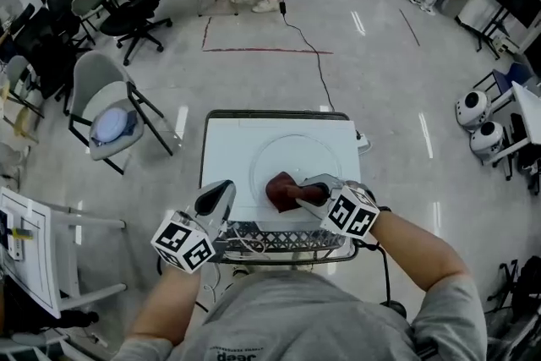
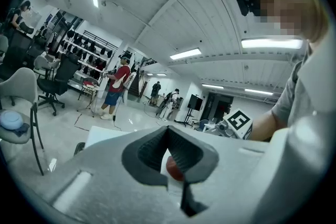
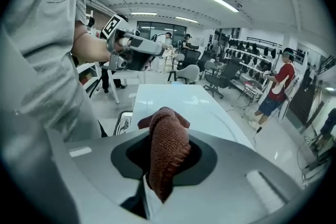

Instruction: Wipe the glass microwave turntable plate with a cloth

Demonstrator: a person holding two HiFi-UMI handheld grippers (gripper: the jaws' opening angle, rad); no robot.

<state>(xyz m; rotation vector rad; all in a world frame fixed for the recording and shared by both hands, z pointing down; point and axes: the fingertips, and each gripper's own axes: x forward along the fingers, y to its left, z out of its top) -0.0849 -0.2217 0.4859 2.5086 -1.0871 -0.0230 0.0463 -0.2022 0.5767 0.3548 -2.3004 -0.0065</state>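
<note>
My right tool [image 1: 311, 188] is shut tight on the brown cloth [image 1: 286, 190]. The cloth sits on the near edge of the glass plate [image 1: 296, 150]. My left tool [image 1: 221, 190] is shut w/ nothing in it, just left of the plate.

What could go wrong: the plate looks loose & slick, so a hard rub w/ no hold may make it slide or spin. The cloth is bunched up, so it may slip out too.

The plate lies flat on a white counter [image 1: 228, 148]. A wire rack [image 1: 279, 241] is on the plate's near side. Big room, shiny gray floor [image 1: 380, 80], chair [image 1: 101, 97] far left of the plate.
</note>
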